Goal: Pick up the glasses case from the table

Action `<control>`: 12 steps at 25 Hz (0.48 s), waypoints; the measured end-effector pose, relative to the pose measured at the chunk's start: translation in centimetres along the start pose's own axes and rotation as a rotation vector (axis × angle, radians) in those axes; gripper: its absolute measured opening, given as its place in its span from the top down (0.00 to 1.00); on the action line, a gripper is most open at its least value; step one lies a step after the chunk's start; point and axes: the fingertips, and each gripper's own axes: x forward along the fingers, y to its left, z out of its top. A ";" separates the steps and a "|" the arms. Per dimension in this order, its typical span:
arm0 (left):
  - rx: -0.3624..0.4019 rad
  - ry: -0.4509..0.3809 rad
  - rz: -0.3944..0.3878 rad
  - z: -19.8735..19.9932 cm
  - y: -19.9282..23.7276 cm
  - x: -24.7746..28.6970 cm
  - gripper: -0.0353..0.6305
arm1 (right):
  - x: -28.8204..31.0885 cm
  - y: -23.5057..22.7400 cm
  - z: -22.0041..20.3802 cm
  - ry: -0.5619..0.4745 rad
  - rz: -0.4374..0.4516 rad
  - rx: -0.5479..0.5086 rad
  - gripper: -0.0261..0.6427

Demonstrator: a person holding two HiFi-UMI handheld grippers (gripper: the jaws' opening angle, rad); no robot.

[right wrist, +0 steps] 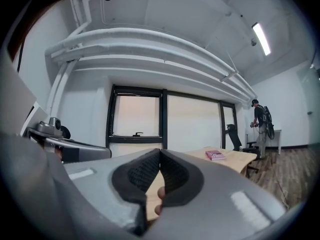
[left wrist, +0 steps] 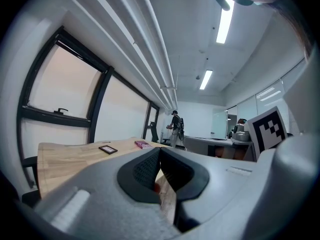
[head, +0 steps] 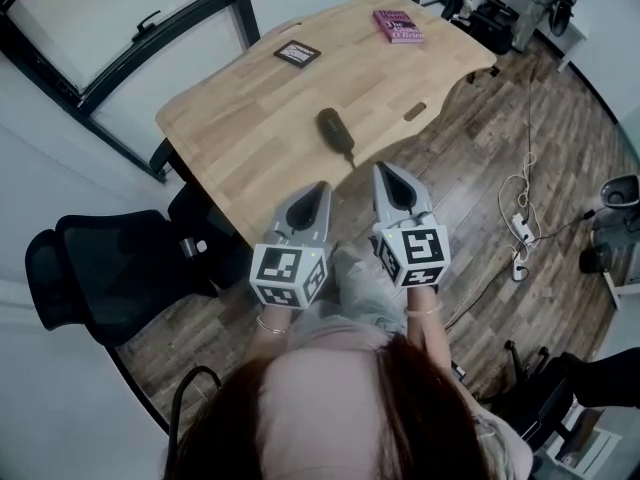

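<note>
Both pairs of jaws are pressed together with nothing between them, the first observer says. The left gripper (head: 318,188) and the right gripper (head: 385,171) point level, side by side, at the near edge of the table (head: 250,138). The glasses case (head: 333,126) lies on the wood just beyond them, roughly between their lines and not touched.

Which one should take it, the second asks.

Either one could, the first judges, since neither is clearly closer. Whichever goes needs its jaws opened first and then tipped down over the case. A level push with closed tips would likely only slide the dark, smooth-looking shell across the top.

And the thin tail at the case's near end?

Perhaps a cord or strap, though it is too small to tell. The jaws should straddle the body across its narrow width, near the middle, clear of that tail. The black card (head: 297,53) and the pink book (head: 398,25) sit well apart, so nothing crowds the reach.
</note>
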 end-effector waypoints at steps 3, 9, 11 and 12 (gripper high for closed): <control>0.002 0.003 0.003 0.0 0.4 0.9 0.93 | 0.9 -0.5 -0.3 0.009 -0.005 -0.002 0.96; 0.017 0.007 0.003 0.5 1.4 3.2 0.93 | 3.3 -1.7 -0.9 0.023 0.014 0.022 0.96; 0.020 0.012 0.006 0.6 2.0 4.0 0.93 | 4.4 -1.9 -1.2 0.032 0.027 0.023 0.96; 0.022 0.014 0.007 0.6 2.3 4.5 0.93 | 4.9 -2.0 -1.3 0.036 0.031 0.024 0.96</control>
